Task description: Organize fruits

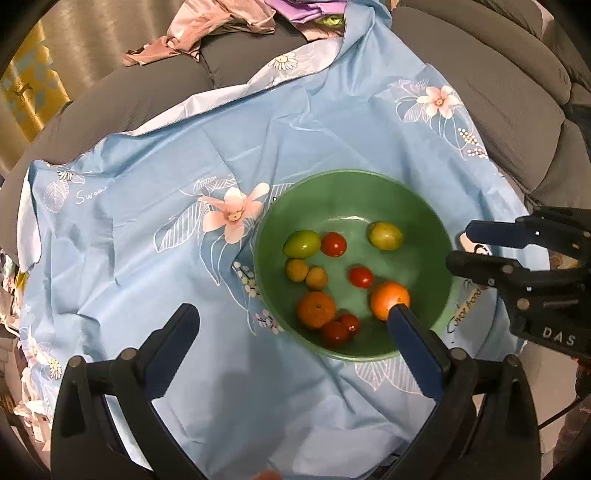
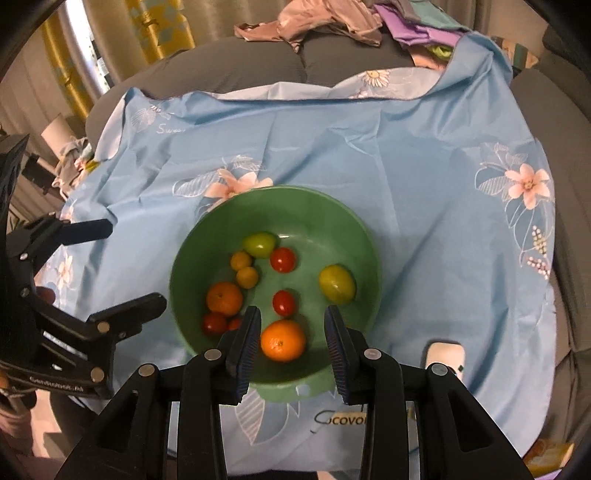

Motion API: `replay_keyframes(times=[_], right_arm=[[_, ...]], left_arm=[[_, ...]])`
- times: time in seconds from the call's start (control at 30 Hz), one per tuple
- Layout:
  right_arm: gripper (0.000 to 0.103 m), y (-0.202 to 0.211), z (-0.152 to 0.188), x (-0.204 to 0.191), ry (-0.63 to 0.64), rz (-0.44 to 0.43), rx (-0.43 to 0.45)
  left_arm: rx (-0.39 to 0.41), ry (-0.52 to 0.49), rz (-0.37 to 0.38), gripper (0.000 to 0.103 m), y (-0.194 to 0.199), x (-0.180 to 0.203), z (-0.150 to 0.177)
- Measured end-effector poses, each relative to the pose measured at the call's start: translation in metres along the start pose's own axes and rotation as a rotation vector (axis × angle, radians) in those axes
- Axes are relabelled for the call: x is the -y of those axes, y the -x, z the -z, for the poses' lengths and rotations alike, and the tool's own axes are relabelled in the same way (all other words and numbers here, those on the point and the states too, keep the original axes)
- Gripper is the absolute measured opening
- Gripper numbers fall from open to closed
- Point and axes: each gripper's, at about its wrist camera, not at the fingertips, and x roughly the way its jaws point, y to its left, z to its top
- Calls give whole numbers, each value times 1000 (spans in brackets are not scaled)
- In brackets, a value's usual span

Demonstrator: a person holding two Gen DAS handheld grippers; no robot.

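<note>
Fruits all sit in green bowl (image 2: 207, 236) on blue floral cloth (image 2: 406, 166) over the sofa. Left tongs (image 1: 291, 314) spread wide, empty. Right tongs (image 2: 291, 321) nearly clenched, empty, above near orange (image 2: 283, 340). Clothes (image 2: 325, 18) piled far behind.

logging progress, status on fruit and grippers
Left gripper open, empty. Right gripper empty, part open. All fruit in round green bowl. Nothing blocking.

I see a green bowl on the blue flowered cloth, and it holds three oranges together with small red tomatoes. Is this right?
Not quite: the green bowl on the blue flowered cloth holds two oranges, not three, together with small red tomatoes. The right wrist view shows this plainly.
</note>
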Motion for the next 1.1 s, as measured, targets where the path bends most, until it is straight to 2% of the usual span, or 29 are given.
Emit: replay_keyframes(times=[0.1,0.5,1.1], right_arm=[[36,12,0,-5,25,9,17],[36,48,2,-20,72,24,87],[36,58,5,-21,75,28,100]], left_arm=[[20,-4,-24,102,9,4,-2],[97,-4,-18,102,45,11,-8],[142,-9,-21,102,62,20,-10]])
